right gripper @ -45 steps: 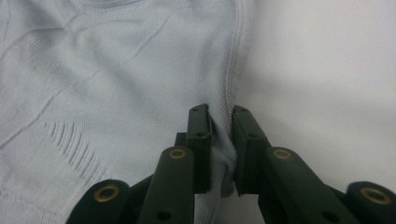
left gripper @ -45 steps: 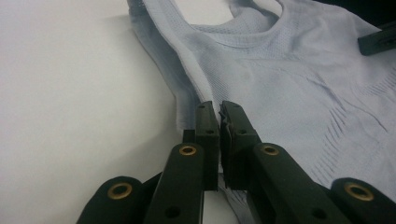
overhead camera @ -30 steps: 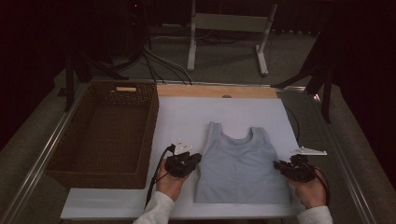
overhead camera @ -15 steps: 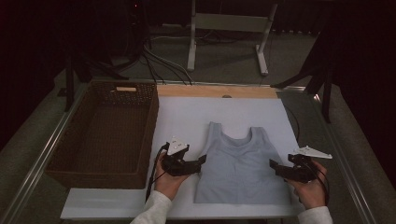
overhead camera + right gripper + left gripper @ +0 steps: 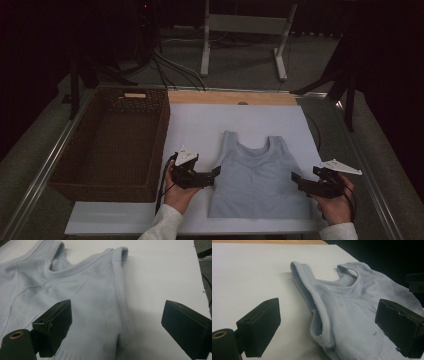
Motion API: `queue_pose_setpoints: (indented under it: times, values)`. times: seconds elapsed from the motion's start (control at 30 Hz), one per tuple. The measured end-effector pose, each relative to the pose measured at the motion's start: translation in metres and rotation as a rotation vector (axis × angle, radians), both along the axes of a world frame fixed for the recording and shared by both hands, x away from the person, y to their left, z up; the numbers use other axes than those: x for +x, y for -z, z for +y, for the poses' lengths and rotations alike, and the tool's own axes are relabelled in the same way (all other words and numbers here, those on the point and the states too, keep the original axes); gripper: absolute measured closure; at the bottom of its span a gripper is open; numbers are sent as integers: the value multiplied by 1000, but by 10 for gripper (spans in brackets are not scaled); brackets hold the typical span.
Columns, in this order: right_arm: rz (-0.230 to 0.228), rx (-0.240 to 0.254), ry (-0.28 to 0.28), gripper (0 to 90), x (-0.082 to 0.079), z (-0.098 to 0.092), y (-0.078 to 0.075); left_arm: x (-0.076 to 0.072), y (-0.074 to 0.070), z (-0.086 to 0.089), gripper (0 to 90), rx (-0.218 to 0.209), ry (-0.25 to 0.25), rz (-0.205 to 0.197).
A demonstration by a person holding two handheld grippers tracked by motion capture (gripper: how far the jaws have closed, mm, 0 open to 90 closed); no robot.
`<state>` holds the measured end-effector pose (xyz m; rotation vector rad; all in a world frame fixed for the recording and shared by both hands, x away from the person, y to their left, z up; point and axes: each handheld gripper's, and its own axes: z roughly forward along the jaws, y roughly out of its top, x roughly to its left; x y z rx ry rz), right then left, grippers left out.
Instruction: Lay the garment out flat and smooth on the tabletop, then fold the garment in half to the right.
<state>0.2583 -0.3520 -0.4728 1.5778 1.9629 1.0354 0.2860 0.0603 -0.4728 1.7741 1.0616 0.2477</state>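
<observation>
So right now the pale blue tank top (image 5: 256, 177) is lying flat on the white worktop (image 5: 200, 125), neck and straps pointing away from the person, hem toward them. Both grippers sit at its sides, about level with the armholes. The left gripper (image 5: 212, 174) has just been opening and its fingers (image 5: 259, 326) are spread wide, nothing pinched – the left armhole edge just lies between them on the board. Same on the other side: the right gripper (image 5: 298, 181) has just been opening too, fingers (image 5: 53, 326) apart, with the right side seam running between them untouched.

My read is this is the pause after spreading the top out, before a fold or a pickup. Next move would probably mean closing on both side edges at once, and getting low enough to catch the fabric rather than skating over it.

Material-wise it's a thin ribbed knit, soft and floppy, with thicker banded trim round the neck and armholes – the trim curls up a bit at the left armhole. To the left there's a dark woven wicker basket (image 5: 75, 150), rectangular, deep-ish.
</observation>
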Motion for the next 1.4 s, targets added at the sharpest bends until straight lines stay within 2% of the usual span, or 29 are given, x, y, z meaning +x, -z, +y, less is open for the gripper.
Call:
queue_pose_setpoints:
  times: [0.13, 0.2, 0.53, 0.7, 0.9, 1.23, 1.4]
  values:
    - [-12, 2, 5, 97, -1, 0, -1, -1, 1, 1, 72, -3, 3, 5]
    - [-14, 2, 8, 98, -2, 0, -1, -1, 2, 1, 76, -17, 5, 12]
    - [-24, 11, 25, 98, -6, -5, -2, -3, 7, 2, 80, -12, 10, 23]
    - [-26, 20, 31, 98, -4, -5, -2, -5, 10, 2, 76, 2, 22, 24]
    - [-48, 21, 43, 98, -4, -3, -4, -7, 15, 0, 63, 7, 41, 38]
    - [-57, 24, 55, 98, -5, -9, -3, -11, 20, -7, 64, 9, 60, 54]
    - [-70, 21, 56, 98, -6, -9, -4, -12, 25, -13, 76, 28, 79, 70]
